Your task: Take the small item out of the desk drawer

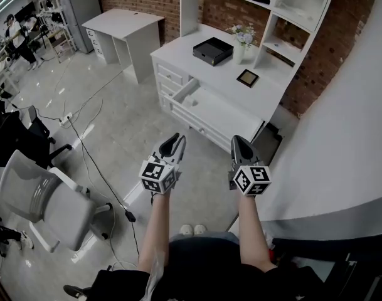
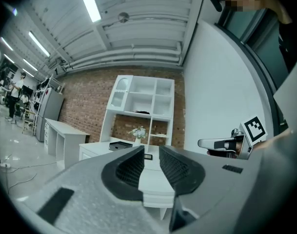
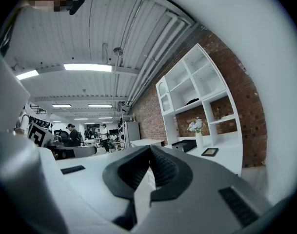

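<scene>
The white desk with a shelf unit stands ahead of me, and its top-left drawer is pulled open. I cannot see inside the drawer, so the small item is hidden. Both grippers hang in the air in front of the desk, well short of it. My left gripper points at the drawers; its jaws stand a little apart with nothing between them. My right gripper is level with it to the right, its tips touching and empty.
On the desk top are a black tray, a vase of flowers and a small dark frame. A curved white wall runs close on the right. A grey chair, floor cables and another white desk are to the left.
</scene>
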Available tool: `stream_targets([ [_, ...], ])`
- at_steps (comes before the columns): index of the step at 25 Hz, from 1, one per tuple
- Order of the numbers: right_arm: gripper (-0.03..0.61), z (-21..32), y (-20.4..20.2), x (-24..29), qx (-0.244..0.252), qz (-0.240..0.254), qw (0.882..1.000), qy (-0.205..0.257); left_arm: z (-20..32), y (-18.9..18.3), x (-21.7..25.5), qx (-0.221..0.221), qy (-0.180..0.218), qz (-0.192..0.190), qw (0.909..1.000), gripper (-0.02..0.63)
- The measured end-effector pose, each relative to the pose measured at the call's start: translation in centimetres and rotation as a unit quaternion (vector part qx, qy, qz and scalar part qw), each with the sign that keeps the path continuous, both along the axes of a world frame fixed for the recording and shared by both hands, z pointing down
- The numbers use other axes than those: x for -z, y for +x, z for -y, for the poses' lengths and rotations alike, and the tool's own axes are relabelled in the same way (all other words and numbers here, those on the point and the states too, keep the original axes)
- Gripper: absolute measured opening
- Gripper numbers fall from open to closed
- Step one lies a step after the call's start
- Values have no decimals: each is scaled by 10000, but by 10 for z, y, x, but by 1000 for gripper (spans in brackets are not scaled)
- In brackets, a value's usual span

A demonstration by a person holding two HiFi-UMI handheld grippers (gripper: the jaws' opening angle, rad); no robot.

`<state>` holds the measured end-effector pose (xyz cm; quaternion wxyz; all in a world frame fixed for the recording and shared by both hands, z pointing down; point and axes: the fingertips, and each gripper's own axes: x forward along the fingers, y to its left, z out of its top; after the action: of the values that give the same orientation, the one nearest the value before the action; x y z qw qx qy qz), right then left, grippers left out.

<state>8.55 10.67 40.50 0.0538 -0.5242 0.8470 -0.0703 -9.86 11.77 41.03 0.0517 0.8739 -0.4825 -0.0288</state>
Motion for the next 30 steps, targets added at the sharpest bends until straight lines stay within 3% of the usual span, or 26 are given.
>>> stream_targets([
  [2, -2, 0, -2, 6, -26, 0, 10000, 66, 2, -4, 6, -28, 58, -16, 10000, 125],
  [5, -2, -1, -4, 16, -70, 8, 9998, 184, 4, -9, 16, -59, 150, -19, 9999, 182],
  [10, -2, -6, -5, 27, -161, 71, 9991, 390, 6, -14, 29, -111, 341, 21, 9994, 200],
  [18, -2, 7, -1, 21, -264, 97, 9990, 349, 22, -14, 20, -178, 267, 56, 9995, 212],
  [30, -2, 108, 2, -8, -261, 176, 9995, 94, 118, -10, -12, -183, -36, 152, 9997, 215],
])
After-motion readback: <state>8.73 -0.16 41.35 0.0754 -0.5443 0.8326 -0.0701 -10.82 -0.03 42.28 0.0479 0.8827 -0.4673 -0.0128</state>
